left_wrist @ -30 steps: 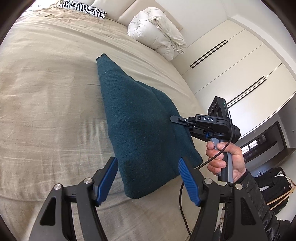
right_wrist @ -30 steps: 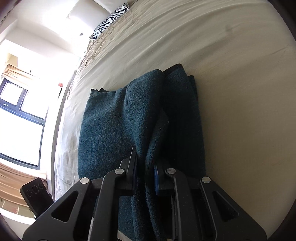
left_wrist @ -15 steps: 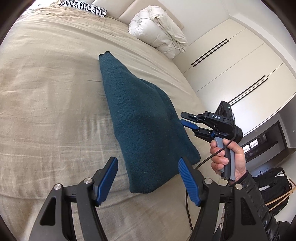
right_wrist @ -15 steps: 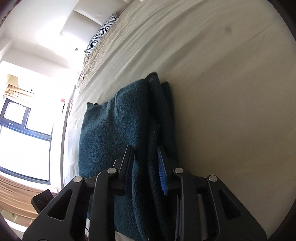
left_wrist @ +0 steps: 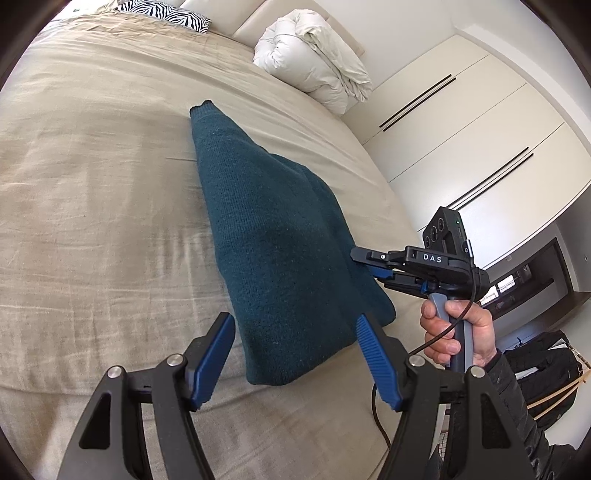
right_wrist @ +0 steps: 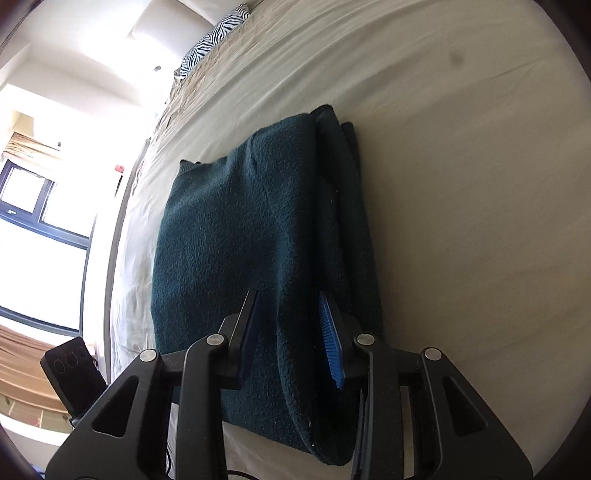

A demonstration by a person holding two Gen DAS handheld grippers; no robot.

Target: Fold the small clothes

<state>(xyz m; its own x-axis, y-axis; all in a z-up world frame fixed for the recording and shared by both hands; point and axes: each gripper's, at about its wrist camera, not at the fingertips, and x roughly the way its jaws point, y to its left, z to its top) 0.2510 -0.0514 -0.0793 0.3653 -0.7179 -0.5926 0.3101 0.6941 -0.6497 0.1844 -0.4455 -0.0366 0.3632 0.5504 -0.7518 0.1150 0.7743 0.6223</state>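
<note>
A dark teal knitted sweater [left_wrist: 277, 240] lies folded into a long strip on the beige bed [left_wrist: 92, 184]. My left gripper [left_wrist: 294, 321] is open and hovers just over the strip's near end, touching nothing. My right gripper [left_wrist: 364, 262], held by a hand [left_wrist: 458, 332], sits at the sweater's right edge. In the right wrist view the sweater [right_wrist: 240, 229] has a raised fold that runs between the right gripper [right_wrist: 288, 299] jaws. They stand apart, and the blue pad [right_wrist: 330, 343] is clear of the cloth.
A rolled white duvet [left_wrist: 314, 62] and a zebra pillow [left_wrist: 166, 14] lie at the head of the bed. White wardrobe doors [left_wrist: 461, 122] stand to the right and a black bag [left_wrist: 535, 362] is beside the bed. A bright window [right_wrist: 37, 221] is on the far side.
The right gripper, shut on the sweater's fold a second ago, has parted its jaws and drawn back along the strip. The fold has settled flatter. The left gripper has not moved.
</note>
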